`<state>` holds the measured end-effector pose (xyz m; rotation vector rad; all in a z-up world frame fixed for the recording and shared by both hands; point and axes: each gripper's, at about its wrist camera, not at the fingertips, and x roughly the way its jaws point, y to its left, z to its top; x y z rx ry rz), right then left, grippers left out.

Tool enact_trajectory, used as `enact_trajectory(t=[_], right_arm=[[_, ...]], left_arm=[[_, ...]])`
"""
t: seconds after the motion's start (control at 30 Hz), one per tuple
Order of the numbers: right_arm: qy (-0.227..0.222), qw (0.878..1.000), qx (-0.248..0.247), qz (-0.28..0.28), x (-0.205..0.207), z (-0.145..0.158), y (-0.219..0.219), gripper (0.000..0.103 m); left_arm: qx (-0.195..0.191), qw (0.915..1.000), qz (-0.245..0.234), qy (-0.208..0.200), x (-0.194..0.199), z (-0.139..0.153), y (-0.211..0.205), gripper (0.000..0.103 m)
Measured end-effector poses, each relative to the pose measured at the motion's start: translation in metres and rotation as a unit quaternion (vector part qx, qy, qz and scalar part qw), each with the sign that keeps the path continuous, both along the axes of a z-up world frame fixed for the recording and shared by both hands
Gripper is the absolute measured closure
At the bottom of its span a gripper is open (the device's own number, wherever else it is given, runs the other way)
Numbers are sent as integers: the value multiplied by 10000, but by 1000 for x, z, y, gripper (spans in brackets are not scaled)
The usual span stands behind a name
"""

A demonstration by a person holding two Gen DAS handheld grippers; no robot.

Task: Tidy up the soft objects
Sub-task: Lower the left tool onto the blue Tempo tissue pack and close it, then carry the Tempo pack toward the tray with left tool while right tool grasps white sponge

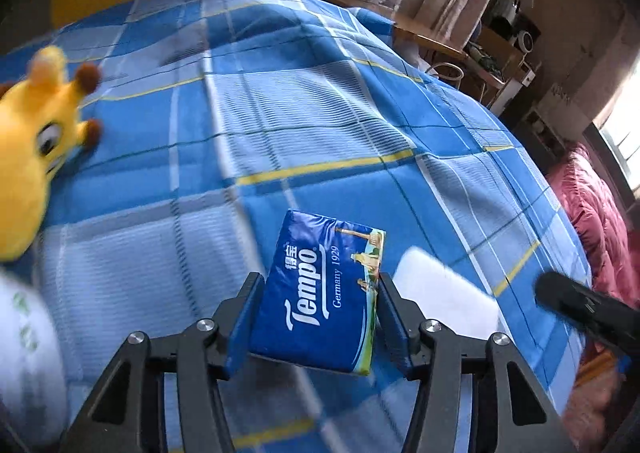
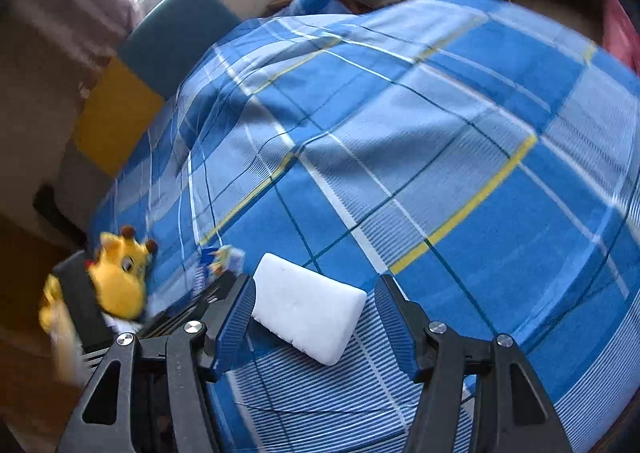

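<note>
Left wrist only: Tempo tissue pack (image 1: 320, 293) label readable.

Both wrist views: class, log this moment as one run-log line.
left gripper: shut on tissue pack | right gripper: open around white pack | giraffe toy: on bed

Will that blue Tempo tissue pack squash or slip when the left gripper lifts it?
The tissue pack looks soft, so it will probably dent between the left gripper's pads. Its glossy wrapper may slide. Being small and flat on the plaid bedcover, it is likely light and won't roll.
</note>
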<state>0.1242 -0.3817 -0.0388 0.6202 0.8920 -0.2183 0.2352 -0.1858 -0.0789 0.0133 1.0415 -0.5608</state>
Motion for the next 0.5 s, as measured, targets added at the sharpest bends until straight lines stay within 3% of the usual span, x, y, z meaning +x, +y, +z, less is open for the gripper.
enact_trajectory(t=[0.07,0.2,0.3,0.43,0.5], right_arm=[[48,9990,-407,183,4,2,10,30],[368,9913,-925,858,17,-4,37,30],[604,9762,-1495,1450,30,-10,60,30],[979,9455,-2213,2179,48,-25,80,25],[1149,9362,-2285,2410,55,-37,82,24]], left_arm=[[108,9998,-3,-148,-14,7,13,47],[225,9993,-50,-289,-41,20,36,47],[239,9989,-104,-390,-63,32,49,47],[234,9972,-192,-679,-96,51,63,47],[221,9965,-171,-783,-110,59,70,47]])
